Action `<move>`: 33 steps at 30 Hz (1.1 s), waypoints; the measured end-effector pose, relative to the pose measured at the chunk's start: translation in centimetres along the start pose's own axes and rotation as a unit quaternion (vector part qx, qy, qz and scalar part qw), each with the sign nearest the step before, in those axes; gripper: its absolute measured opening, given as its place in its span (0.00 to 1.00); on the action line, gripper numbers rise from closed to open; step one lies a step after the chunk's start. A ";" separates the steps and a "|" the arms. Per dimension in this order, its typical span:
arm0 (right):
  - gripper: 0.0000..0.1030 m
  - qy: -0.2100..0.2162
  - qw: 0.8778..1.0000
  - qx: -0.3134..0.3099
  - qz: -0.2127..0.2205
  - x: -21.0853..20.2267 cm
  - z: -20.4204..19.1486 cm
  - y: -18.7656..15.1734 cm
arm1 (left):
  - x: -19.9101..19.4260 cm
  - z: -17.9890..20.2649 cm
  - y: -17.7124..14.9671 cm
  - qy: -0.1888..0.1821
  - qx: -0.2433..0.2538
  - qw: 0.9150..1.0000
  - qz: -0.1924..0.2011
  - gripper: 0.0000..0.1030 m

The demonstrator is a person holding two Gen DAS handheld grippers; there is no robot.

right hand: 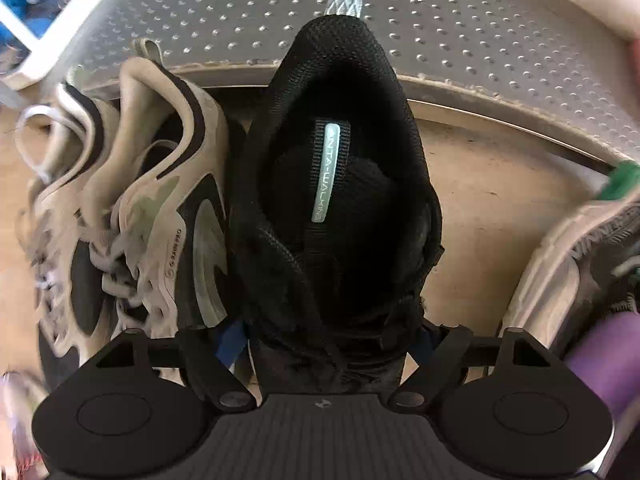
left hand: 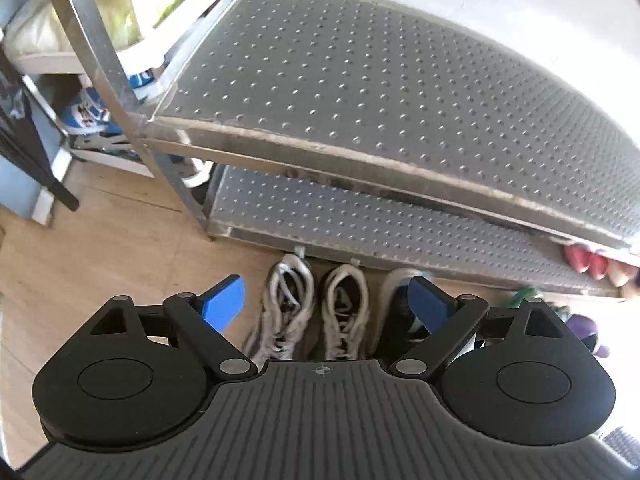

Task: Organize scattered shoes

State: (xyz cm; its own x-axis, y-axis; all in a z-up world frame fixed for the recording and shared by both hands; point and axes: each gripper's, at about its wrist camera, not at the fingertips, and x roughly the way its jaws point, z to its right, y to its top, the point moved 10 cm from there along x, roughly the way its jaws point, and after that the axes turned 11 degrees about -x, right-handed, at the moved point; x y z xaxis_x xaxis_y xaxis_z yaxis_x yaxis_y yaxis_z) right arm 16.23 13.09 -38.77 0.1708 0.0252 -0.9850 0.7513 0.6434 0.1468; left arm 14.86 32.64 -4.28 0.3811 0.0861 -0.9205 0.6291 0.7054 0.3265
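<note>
Right gripper [right hand: 326, 340] first, because it is right on top of the action: it points down over the black shoe [right hand: 336, 184], one blue finger [right hand: 230, 342] at each flank of the laced front. The jaws straddle the shoe fairly wide. Whether the pads already press its sides, I cannot tell; the shoe hides them.

The black shoe's long axis runs straight away from the gripper, heel loop at the far end, lapping the edge of the low metal shelf [right hand: 480, 40]. So the fingers cross the shoe's narrow width, which is the right way to take it. Touching its left side is a white and black sneaker [right hand: 160, 208], lying roughly parallel.

Over to the left gripper [left hand: 324, 308]: wide apart, nothing between the pads, hanging well above the wooden floor [left hand: 100, 240]. Below it the pair of white sneakers [left hand: 316, 312] stands side by side, heels toward the rack, with the black shoe [left hand: 394, 312] just beside them.

Beyond, the studded upper shelf [left hand: 380, 80] lies bare.

The right hand is clearly nearer; my read is that it closes and lifts.
</note>
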 end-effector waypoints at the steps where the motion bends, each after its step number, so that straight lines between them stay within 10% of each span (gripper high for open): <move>1: 0.73 0.004 1.000 0.001 -0.014 -0.1 -0.5 0.3 | -0.1 0.1 0.1 -0.005 -0.002 1.000 0.000 0.90; 6: 0.74 0.053 0.996 0.038 -0.061 0.4 -2.0 1.2 | -0.2 0.4 0.0 -0.005 -0.003 1.000 0.003 0.90; 14: 0.89 0.074 0.997 0.031 0.008 -2.9 0.3 -1.3 | 1.2 3.2 -1.7 0.011 0.038 0.999 -0.015 0.90; 23: 0.84 0.064 0.980 0.155 0.109 -14.1 13.6 -11.1 | 1.4 11.5 -6.1 -0.025 0.103 0.994 -0.034 0.90; 33: 0.85 0.000 0.967 0.245 0.077 -20.8 28.4 -18.8 | 10.6 23.1 -20.0 -0.069 0.243 0.956 -0.150 0.71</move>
State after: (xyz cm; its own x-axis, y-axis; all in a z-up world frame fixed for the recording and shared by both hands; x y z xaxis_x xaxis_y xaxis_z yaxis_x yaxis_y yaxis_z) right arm 16.65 -21.26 -18.48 0.3036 0.0921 -0.9483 0.9290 0.1926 0.3161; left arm 22.00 3.21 -15.57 0.1985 -0.1863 -0.9622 0.9517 0.2711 0.1438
